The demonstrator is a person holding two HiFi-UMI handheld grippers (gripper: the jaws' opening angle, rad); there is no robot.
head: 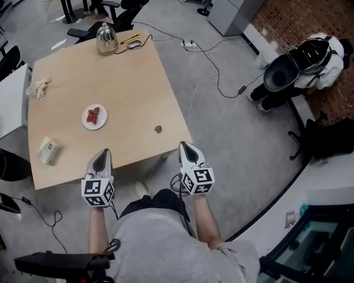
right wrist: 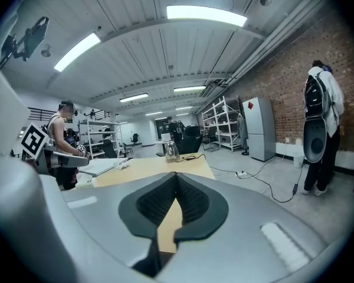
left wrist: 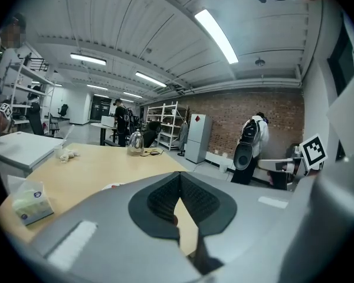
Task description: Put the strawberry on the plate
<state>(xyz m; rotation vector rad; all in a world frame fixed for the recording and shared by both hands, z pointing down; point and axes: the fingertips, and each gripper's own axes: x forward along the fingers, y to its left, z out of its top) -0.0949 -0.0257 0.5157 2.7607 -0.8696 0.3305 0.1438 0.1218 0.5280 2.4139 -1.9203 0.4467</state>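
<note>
A small white plate (head: 100, 123) sits on the left half of the wooden table (head: 130, 81), and red strawberry pieces (head: 93, 115) lie on it. My left gripper (head: 105, 152) hovers at the table's near edge, short of the plate, its jaws shut and empty. My right gripper (head: 185, 145) hangs just off the table's near right corner, also shut and empty. In the left gripper view the closed tips (left wrist: 180, 178) point across the table, and a sliver of the plate (left wrist: 111, 185) shows over the gripper body. The right gripper view has its closed tips (right wrist: 176, 178) aimed along the tabletop.
A steel kettle (head: 106, 39) stands at the table's far edge beside cables. A tissue packet (head: 49, 150), a crumpled cloth (head: 41, 87) and a small brown object (head: 159, 129) lie on the table. A white table (head: 6, 102) adjoins on the left. A person (head: 301, 69) stands at right.
</note>
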